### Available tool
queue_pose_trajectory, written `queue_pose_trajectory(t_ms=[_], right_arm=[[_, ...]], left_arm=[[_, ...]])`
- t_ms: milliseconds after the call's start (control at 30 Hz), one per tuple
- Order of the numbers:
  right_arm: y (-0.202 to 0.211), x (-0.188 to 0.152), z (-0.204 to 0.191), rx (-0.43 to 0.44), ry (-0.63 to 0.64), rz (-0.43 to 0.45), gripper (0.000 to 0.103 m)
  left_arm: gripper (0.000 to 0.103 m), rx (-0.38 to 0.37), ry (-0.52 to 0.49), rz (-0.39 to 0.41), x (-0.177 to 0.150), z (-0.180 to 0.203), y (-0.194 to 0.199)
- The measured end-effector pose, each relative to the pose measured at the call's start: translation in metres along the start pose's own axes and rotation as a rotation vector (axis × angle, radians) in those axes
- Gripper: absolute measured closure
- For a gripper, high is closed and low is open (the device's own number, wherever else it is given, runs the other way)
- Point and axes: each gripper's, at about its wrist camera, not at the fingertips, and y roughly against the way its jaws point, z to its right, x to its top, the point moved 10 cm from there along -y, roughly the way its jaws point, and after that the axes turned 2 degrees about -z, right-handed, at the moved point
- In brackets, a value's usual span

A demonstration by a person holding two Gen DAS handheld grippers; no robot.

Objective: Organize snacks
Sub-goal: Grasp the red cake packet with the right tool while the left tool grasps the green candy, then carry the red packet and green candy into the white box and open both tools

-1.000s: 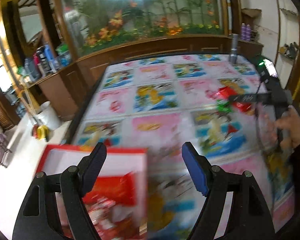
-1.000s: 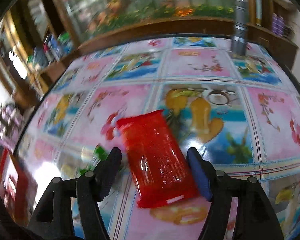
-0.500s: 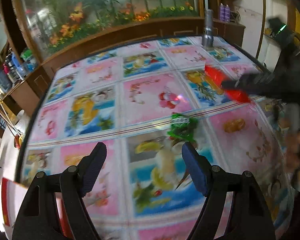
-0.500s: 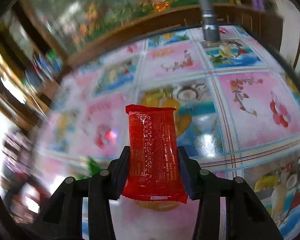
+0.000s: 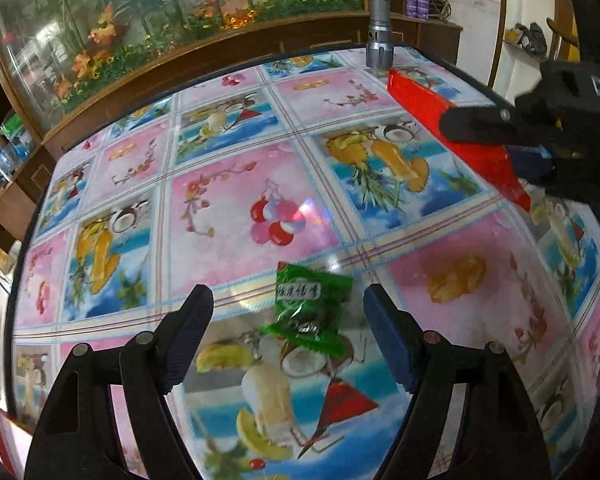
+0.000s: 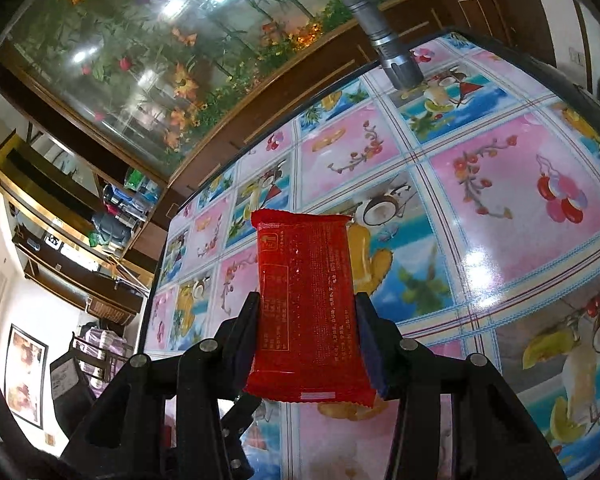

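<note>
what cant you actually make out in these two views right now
- Red snack packet, right wrist view: print too small to read; its sides hidden by the right tool clamped on it.
- Same packet, left wrist view: middle covered by that tool's black finger.
- Green snack, left wrist view: contents hidden by wrapper glare; it lies between the open left tool's pads, untouched.
- Grey metal cylinder: top cut off by the frame edge.
</note>
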Motion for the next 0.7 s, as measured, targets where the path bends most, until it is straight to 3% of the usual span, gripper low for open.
queue_pose_trajectory(t_ms=[167,233,300,433,700], right_arm=[[0.000,0.000,-0.001,0.009,-0.003,0.000,0.056],[0.000,0.000,-0.001,0.009,-0.007,0.003,0.056],[-0.001,0.000,-0.001,0.013,-0.012,0.001,0.056],[-0.002,-0.001,-0.001,0.013,-0.012,-0.001,0.056],[-0.002,-0.003,-0.003,0.019,-0.009,-0.007,0.056]], left_arm=[[0.029,-0.033,0.012,-0.037,-0.006,0.004,-0.014],[0.037,-0.043,0.010,-0.039,-0.008,0.005,-0.016],[0.052,-0.059,0.024,-0.036,-0.006,0.004,-0.016],[0.066,-0.104,0.060,-0.028,-0.004,0.004,-0.019],[0.069,-0.121,0.076,0.000,-0.012,0.007,-0.009]])
